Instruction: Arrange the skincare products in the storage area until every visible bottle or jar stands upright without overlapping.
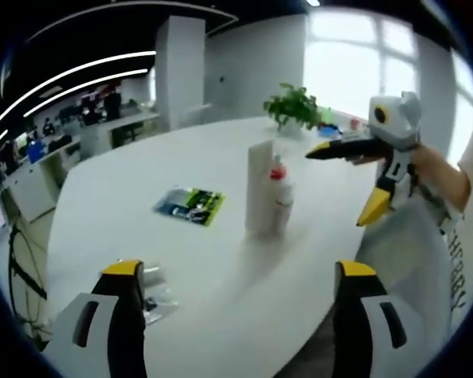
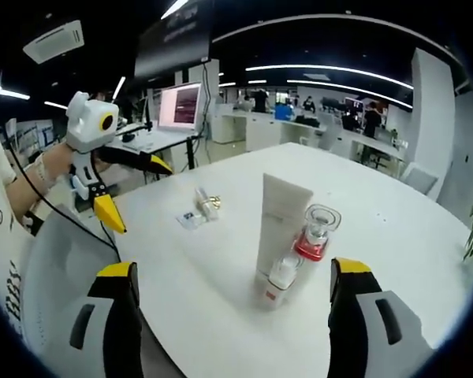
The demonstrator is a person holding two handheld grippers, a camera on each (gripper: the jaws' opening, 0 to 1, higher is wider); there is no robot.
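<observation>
In the left gripper view, our left tongs (image 1: 240, 287) stand wide and empty above the white desk (image 1: 142, 236); the tall white tube (image 1: 260, 187) stands mid-desk with a small red-capped bottle (image 1: 281, 193) touching it, the right tongs (image 1: 347, 177) spread beyond. In the right gripper view, the right tongs (image 2: 232, 287) gape empty before tube (image 2: 281, 224), small bottle (image 2: 279, 277) and clear-stoppered red bottle (image 2: 315, 232), seemingly glass: we judge it fragile and slippery, best gripped low on its body.

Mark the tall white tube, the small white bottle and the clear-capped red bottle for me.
tall white tube (image 2: 279, 220), right gripper view, middle of its front face.
small white bottle (image 2: 277, 282), right gripper view, its body below the cap.
clear-capped red bottle (image 2: 315, 233), right gripper view, its clear cap.
</observation>
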